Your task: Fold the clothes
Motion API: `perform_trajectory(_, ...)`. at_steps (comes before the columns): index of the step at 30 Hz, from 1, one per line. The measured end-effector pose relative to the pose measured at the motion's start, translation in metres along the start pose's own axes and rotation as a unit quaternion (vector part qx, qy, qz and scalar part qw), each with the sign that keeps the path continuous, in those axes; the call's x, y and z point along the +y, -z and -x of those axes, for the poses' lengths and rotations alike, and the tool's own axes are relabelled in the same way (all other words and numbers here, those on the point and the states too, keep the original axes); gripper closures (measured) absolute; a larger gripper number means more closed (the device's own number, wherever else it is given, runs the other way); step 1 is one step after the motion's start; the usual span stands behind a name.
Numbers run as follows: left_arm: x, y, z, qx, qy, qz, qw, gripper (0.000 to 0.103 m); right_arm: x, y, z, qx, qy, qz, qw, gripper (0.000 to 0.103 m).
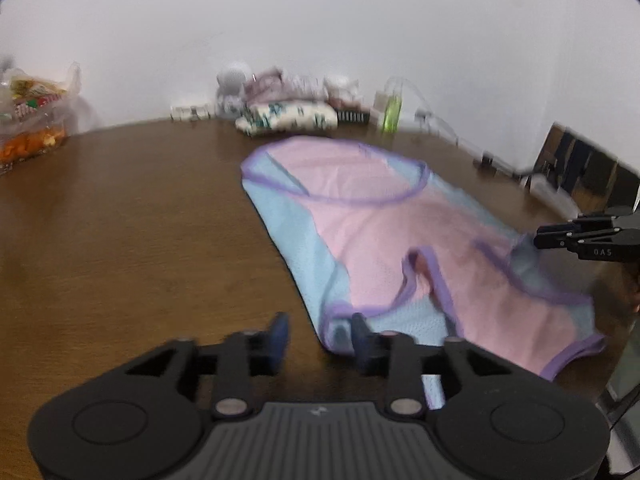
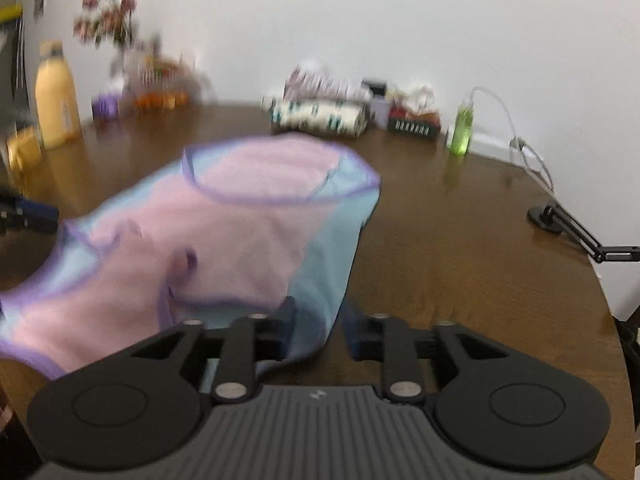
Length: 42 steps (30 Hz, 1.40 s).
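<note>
A pink and light-blue garment [image 1: 384, 232] with purple trim lies spread on the brown wooden table [image 1: 140, 240]. In the left wrist view my left gripper [image 1: 320, 332] is open low over the table, its right finger at the garment's near blue corner. My right gripper [image 1: 580, 236] shows at the right edge, at the garment's far side. In the right wrist view the garment [image 2: 240, 220] fills the left centre. My right gripper [image 2: 320, 324] is open, with the garment's blue edge lying between its fingers. The left gripper [image 2: 28, 212] shows at the left edge. Both views are blurred.
Against the back wall sit a folded patterned cloth stack [image 1: 288, 116], a green bottle [image 2: 462, 128] and snack bags [image 1: 28, 120]. A yellow bottle [image 2: 54, 96] and flowers [image 2: 108, 12] stand at the left. A black stand [image 2: 560, 220] sits near the table's right edge.
</note>
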<state>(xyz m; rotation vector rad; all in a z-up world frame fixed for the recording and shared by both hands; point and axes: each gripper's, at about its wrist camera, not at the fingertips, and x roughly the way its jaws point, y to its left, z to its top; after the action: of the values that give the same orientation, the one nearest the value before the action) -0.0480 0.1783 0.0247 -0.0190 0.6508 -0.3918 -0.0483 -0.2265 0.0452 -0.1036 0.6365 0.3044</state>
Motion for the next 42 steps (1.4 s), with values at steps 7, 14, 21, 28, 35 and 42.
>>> perform_trajectory(7, 0.032, -0.062, -0.045, -0.012, -0.069, 0.012, 0.9975, 0.030, -0.035, -0.047, -0.037, 0.016, -0.002, -0.027, 1.000, 0.060)
perform_trajectory(14, 0.038, -0.125, -0.159, 0.027, -0.111, 0.042, 0.9926, 0.030, -0.049, -0.095, -0.133, 0.083, -0.002, -0.040, 0.996, 0.060)
perform_trajectory(21, 0.045, -0.137, -0.208, 0.047, -0.129, 0.016, 0.9904, 0.086, -0.054, -0.120, -0.206, 0.136, 0.010, -0.037, 0.990, 0.072)
perform_trajectory(28, 0.050, -0.116, -0.182, 0.038, -0.141, -0.004, 0.9893, 0.103, -0.024, -0.146, -0.241, 0.141, -0.010, 0.023, 0.990, 0.097)
perform_trajectory(35, 0.063, -0.062, -0.099, 0.030, -0.203, 0.025, 0.9784, 0.102, 0.048, -0.183, -0.296, 0.134, -0.089, 0.104, 0.981, 0.097)
perform_trajectory(42, 0.032, 0.003, -0.012, 0.023, -0.244, 0.048, 0.9685, 0.102, 0.177, -0.207, -0.334, 0.123, -0.158, 0.226, 0.953, 0.097)
